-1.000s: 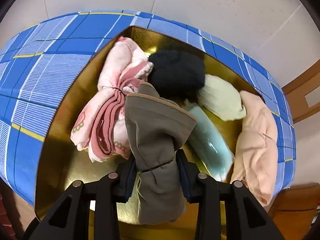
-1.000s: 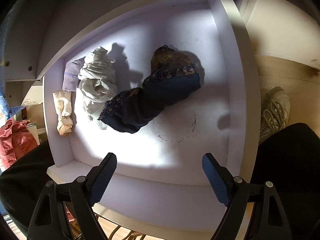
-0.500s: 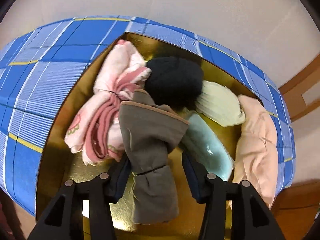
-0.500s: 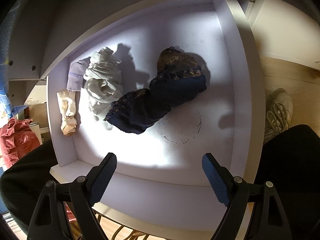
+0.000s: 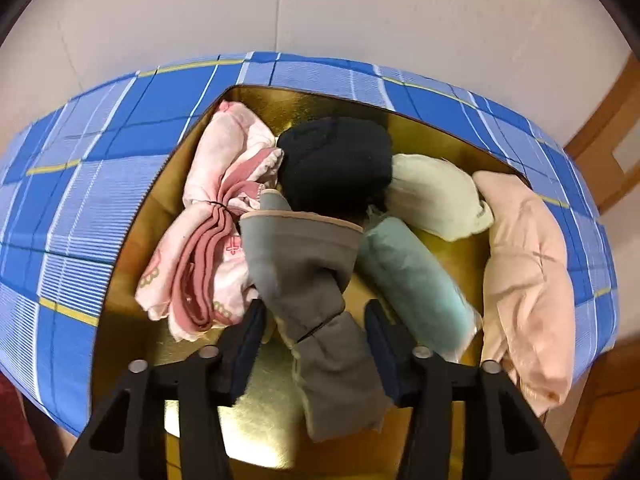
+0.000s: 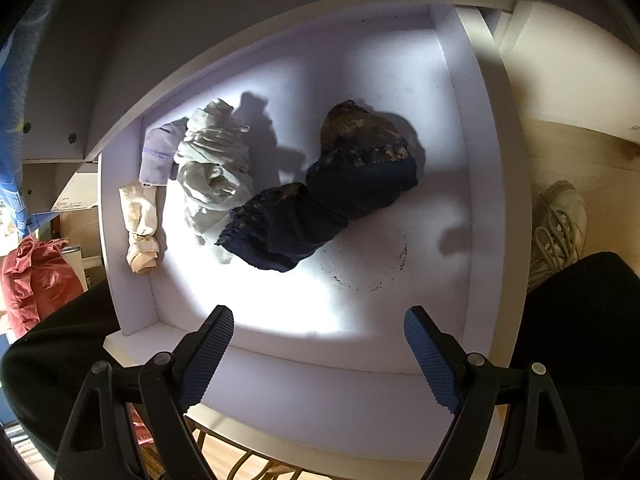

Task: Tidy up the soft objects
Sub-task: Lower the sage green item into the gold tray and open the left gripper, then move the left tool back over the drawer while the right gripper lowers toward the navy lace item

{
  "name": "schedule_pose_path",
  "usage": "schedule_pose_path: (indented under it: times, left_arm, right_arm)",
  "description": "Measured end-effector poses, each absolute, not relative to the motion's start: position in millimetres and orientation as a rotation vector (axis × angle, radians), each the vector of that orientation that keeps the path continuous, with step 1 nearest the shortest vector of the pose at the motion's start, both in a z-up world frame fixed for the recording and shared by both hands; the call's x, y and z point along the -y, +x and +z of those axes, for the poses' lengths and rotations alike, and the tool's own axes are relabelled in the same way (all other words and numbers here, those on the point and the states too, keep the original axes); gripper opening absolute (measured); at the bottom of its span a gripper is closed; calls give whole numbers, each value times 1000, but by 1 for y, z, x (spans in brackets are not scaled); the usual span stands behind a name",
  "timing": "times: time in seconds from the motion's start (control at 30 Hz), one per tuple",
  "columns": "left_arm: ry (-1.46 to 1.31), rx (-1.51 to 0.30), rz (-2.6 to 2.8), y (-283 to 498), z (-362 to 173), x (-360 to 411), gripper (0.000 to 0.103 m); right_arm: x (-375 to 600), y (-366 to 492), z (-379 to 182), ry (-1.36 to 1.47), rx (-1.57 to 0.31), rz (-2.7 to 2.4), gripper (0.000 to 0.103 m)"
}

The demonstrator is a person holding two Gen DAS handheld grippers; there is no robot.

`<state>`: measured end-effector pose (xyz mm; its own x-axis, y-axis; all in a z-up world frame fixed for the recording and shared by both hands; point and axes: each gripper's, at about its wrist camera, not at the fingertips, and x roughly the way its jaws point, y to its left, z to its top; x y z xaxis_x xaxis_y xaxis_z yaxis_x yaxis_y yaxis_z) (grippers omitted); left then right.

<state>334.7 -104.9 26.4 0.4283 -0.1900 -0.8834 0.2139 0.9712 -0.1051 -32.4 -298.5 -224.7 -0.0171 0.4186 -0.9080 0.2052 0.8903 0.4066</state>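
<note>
A home, probably a bedroom: a white drawer [image 6: 476, 184] holds bundled underwear [image 6: 320, 204] and socks [image 6: 142, 232], a gold-lined box [image 5: 136, 240] wrapped in blue plaid fabric is packed with rolled garments [image 5: 208, 240], and a sneaker [image 6: 560, 224] rests on wooden flooring [image 6: 600, 184].

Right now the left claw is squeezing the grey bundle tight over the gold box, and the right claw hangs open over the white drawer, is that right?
Not quite. The left claw has just been opening: in the left wrist view its pads stand clear of the grey bundle, which lies between them in the gold box. The right claw does hang open over the white drawer.
</note>
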Motion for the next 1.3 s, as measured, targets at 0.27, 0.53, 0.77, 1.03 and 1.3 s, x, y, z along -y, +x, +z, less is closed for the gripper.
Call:
schedule_pose_path:
  times: [0.27, 0.53, 0.77, 1.03, 1.3]
  left_arm:
    - [126, -1013, -232, 307, 41, 97, 79]
    - [245, -968, -181, 276, 38, 101, 79]
    - [295, -935, -184, 252, 41, 105, 79]
    - [295, -904, -228, 217, 45, 103, 79]
    - [237, -888, -270, 180, 45, 90, 79]
  right_arm:
    - [295, -32, -228, 476, -1611, 173, 88]
    - [297, -33, -232, 473, -1620, 165, 88]
    - [295, -32, -231, 468, -1620, 158, 88]
    - [292, -33, -235, 448, -1631, 147, 88]
    - [295, -34, -242, 436, -1646, 115, 88]
